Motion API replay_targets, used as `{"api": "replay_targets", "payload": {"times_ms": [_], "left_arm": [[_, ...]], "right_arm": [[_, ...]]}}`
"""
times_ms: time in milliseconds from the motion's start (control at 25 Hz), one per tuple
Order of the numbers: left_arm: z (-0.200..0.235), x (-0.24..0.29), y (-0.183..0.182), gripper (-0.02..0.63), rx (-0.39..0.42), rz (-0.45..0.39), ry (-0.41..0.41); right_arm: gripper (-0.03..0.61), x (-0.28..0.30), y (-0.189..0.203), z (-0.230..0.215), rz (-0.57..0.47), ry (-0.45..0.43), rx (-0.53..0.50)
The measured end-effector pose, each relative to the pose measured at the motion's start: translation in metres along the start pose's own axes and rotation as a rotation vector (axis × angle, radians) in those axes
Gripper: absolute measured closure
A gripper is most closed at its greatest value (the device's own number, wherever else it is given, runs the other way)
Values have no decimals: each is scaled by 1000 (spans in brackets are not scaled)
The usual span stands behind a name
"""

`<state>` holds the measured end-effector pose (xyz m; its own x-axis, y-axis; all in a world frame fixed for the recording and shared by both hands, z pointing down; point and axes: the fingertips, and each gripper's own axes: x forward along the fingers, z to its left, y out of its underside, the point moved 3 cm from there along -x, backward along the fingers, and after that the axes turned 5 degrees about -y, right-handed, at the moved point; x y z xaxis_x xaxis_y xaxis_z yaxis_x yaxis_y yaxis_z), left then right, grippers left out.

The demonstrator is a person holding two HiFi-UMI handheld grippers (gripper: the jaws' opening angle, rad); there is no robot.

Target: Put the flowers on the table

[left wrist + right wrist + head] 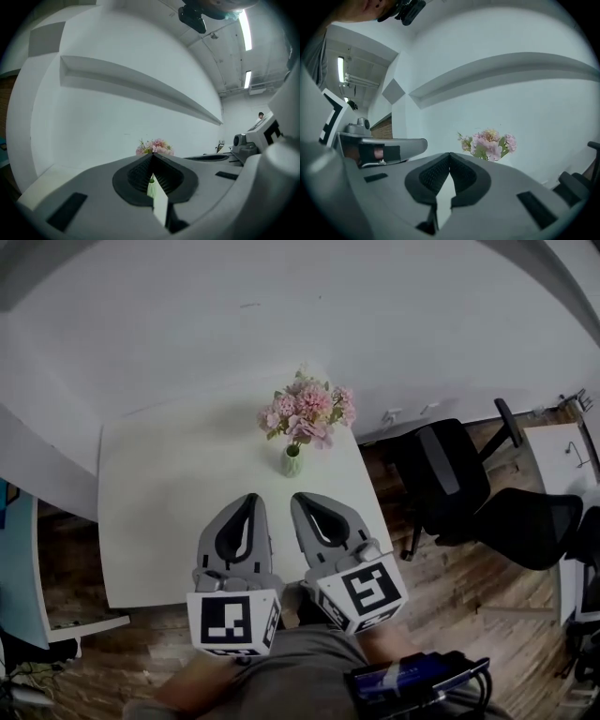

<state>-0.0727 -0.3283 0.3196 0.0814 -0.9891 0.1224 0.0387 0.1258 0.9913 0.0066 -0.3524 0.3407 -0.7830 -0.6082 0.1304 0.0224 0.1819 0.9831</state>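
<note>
Mostly it is white: a smooth matte wall (pixel 281 315) with a long angled ledge (pixel 140 89) running across it, and against it a plain square-cornered table (pixel 169 502) with a flat, bare-looking top. To the right of the table, on a worn wood-plank floor (pixel 450 587), stand two black office chairs (pixel 450 474) with curved padded backs — they sit clear of the table's right edge and of the tongs.

Over the near side of the table hang the left tongs (pixel 248 498) and the right tongs (pixel 298 496), side by side, each a grey plastic wedge with a dark ribbed pad inside and a black-and-white marker cube (pixel 232 622) at the back. Both point away from the person, toward the wall. Each pair has its tips pressed together with nothing caught between them; only a sliver of table shows through the slot lower down.

The flowers (pixel 307 413) are on the table, at its far right corner near the wall — a rounded, ruffled cluster of pink blooms with a few green leaves. They stand upright, stems vertical and heads up, in a small pale-green vase (pixel 292 462) of glossy make. The vase stands ahead of both tips, roughly on the line between them and apart from them, with nothing in the way.
</note>
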Motion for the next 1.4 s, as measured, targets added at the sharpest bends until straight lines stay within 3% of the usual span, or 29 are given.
{"api": "replay_targets", "payload": {"times_ms": [440, 1400], "left_arm": [[7, -31, -21, 606, -2, -72, 52], [-14, -26, -29, 606, -5, -110, 79]], "right_arm": [[571, -16, -20, 34, -32, 57, -81], [572, -27, -30, 22, -42, 60, -114]]}}
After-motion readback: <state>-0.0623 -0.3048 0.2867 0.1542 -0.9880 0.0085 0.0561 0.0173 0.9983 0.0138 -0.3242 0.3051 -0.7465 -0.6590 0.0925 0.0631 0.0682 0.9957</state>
